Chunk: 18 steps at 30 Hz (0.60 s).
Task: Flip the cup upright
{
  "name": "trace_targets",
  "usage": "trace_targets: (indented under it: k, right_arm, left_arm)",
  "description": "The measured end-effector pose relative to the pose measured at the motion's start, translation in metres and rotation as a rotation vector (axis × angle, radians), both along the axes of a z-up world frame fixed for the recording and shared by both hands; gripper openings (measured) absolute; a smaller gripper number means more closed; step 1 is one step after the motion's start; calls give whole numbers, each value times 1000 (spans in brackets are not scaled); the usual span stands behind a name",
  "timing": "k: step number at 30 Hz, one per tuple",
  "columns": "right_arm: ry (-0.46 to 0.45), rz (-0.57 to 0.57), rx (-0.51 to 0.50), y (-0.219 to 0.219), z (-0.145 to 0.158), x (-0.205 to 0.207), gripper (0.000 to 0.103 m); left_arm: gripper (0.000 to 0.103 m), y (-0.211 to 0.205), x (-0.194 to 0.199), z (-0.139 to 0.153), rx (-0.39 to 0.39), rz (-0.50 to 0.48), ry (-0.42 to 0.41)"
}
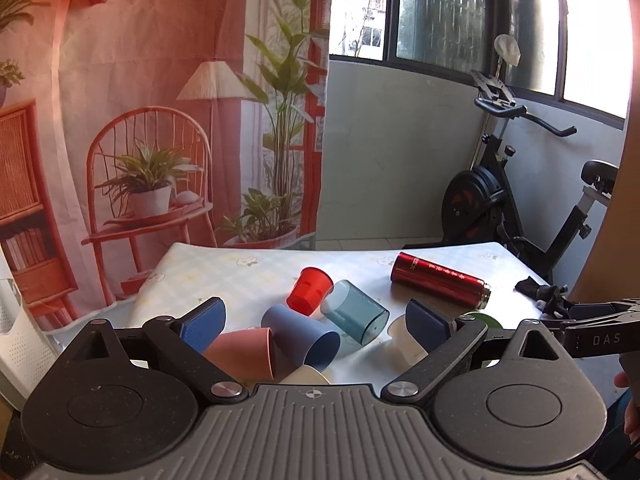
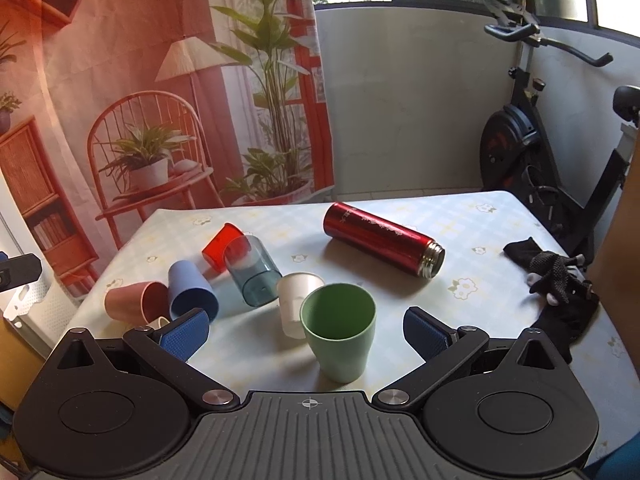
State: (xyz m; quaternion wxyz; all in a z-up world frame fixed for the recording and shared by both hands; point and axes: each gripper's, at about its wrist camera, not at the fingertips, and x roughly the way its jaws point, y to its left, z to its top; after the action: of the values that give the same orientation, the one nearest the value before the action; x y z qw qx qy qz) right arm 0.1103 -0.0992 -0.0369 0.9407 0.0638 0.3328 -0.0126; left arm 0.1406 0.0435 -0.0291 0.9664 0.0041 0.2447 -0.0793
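A green cup [image 2: 338,334] stands upright on the table between the open fingers of my right gripper [image 2: 306,330], untouched by the pads. Behind it a white cup [image 2: 294,300] stands mouth down. A clear teal cup [image 2: 252,274], a red cup [image 2: 222,246], a blue cup [image 2: 192,294] and a pink cup [image 2: 136,304] lie on their sides to the left. My left gripper [image 1: 316,326] is open and empty above the pink cup [image 1: 244,354], blue cup [image 1: 302,338] and a cream cup [image 1: 306,376].
A red flask [image 2: 384,238] lies on its side at the back right. A black glove [image 2: 560,280] lies at the table's right edge. The table [image 2: 480,312] has a pale checked cloth. An exercise bike [image 2: 540,140] stands behind on the right.
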Motion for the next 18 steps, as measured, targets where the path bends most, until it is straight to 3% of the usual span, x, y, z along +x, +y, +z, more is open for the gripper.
trace_targets:
  k: [18]
  right_arm:
    - [-30,-11,4,0,10,-12,103]
  left_arm:
    - [99,2,-12,7,3,17,-32]
